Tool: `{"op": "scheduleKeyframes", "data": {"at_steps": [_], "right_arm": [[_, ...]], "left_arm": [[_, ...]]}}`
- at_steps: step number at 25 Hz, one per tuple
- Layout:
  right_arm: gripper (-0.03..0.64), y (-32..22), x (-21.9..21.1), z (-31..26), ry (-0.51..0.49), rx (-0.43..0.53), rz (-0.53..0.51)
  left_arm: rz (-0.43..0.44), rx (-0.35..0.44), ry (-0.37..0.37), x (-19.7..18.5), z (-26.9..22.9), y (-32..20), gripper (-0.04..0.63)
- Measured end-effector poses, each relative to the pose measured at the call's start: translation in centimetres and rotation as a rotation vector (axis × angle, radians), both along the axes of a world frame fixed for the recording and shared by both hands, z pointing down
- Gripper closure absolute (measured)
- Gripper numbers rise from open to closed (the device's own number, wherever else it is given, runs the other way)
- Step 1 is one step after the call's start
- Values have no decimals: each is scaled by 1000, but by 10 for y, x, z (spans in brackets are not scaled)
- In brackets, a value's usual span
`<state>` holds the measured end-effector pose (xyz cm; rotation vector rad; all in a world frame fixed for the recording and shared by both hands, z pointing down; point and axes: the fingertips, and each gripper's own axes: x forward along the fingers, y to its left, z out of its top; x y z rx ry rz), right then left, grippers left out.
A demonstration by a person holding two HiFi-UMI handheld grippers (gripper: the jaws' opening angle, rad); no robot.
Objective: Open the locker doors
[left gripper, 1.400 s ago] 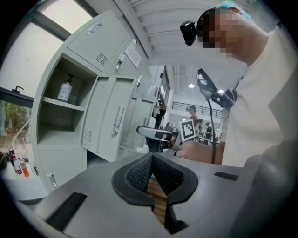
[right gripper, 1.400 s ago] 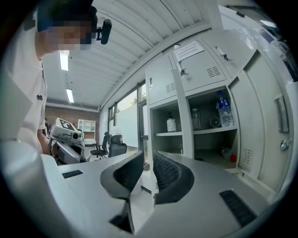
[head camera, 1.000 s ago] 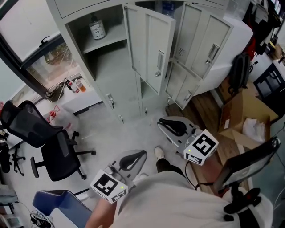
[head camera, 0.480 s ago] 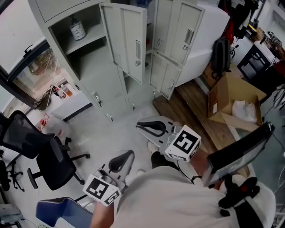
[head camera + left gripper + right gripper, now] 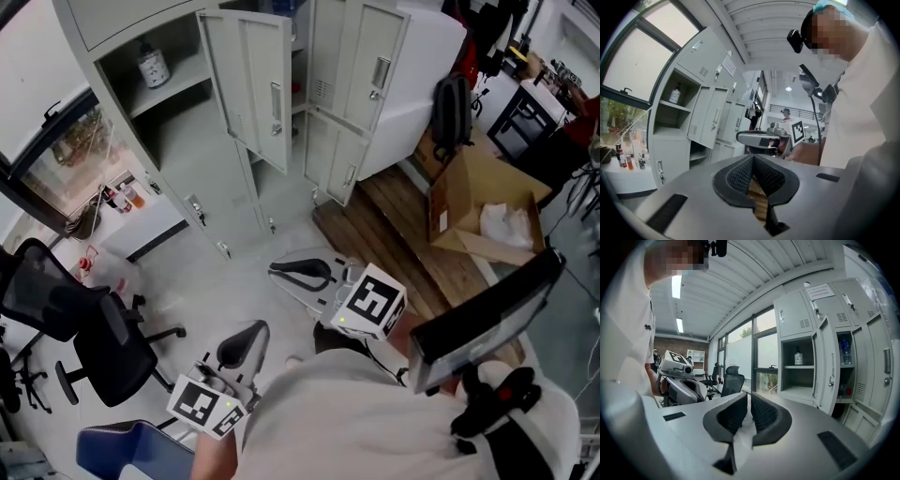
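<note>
The grey lockers (image 5: 202, 178) stand ahead, both grippers held well short of them. One upper compartment stands open with a white bottle (image 5: 152, 67) on its shelf. An upper door (image 5: 253, 89) hangs wide open, as do an upper door (image 5: 370, 70) and a lower one (image 5: 339, 155) further right. My left gripper (image 5: 251, 328) is low at the left, its pads (image 5: 740, 174) touching at the tips, nothing between them. My right gripper (image 5: 281, 270) has just been closing; a narrow slit shows between its pads (image 5: 764, 411), nothing in it. The right gripper view shows the open door (image 5: 829, 371).
A black office chair (image 5: 84, 328) and a blue chair (image 5: 131, 450) stand left. Right of the lockers are a wooden platform (image 5: 394, 234), an open cardboard box (image 5: 478, 220) and a hanging black backpack (image 5: 450, 112). Small bottles line the window sill (image 5: 122, 197).
In the head view both grippers have drifted down and to the left, the right one further. The lockers have slid left in the picture. No door has moved.
</note>
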<state>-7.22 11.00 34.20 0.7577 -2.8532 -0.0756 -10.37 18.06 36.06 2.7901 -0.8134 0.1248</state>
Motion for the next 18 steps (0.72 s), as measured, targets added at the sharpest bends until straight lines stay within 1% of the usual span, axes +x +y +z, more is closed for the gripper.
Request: {"op": "scheduleKeyframes", "data": {"at_steps": [8, 11, 18], "right_arm": [[588, 5, -3, 0, -16, -16, 13], [588, 4, -3, 4, -7, -24, 15], [589, -11, 0, 14, 0, -42, 4]], "left_arm": [[1, -11, -1, -3, 3, 5, 584], [4, -20, -6, -4, 6, 4, 584], [-16, -34, -9, -3, 11, -13, 584]]}}
